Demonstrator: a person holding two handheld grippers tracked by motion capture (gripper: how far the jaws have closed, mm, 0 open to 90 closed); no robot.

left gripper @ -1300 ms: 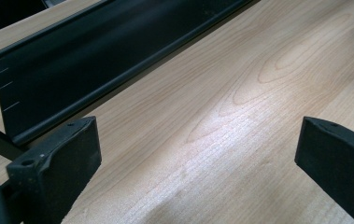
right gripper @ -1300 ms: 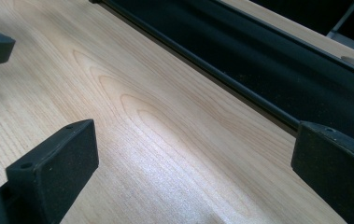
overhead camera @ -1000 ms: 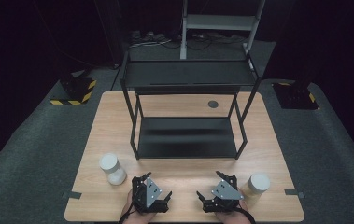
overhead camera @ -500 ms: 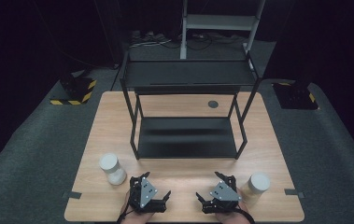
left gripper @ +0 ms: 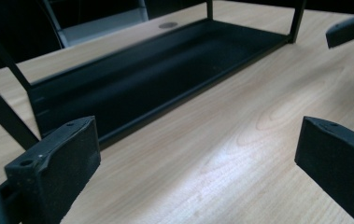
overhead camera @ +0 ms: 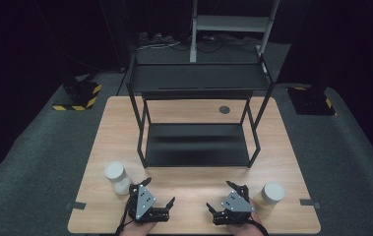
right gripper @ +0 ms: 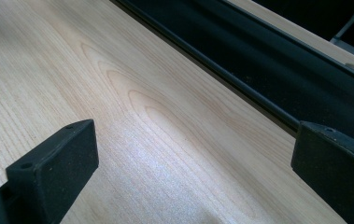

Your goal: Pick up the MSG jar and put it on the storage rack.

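Two white lidded jars stand near the table's front, the left jar [overhead camera: 115, 177] beside my left gripper [overhead camera: 159, 191] and the right jar [overhead camera: 271, 195] just right of my right gripper [overhead camera: 218, 195]. Both grippers rest low over the front edge, jaws spread wide and angled inward toward each other. In the left gripper view my left gripper [left gripper: 198, 163] is open over bare wood, facing the black rack's lower shelf [left gripper: 165, 70]. The right gripper [right gripper: 193, 163] is open too, with nothing between its fingers.
A black two-tier metal rack [overhead camera: 199, 81] stands mid-table, its lower shelf [overhead camera: 197, 144] just beyond the grippers. The wooden table [overhead camera: 194, 179] shows bare between rack and grippers. A round grommet [overhead camera: 224, 109] sits at the back. The other gripper's jaw tips [left gripper: 350, 28] show at the upper right.
Both grippers have drifted slightly to the left and stay open. The jars and the rack have not moved.
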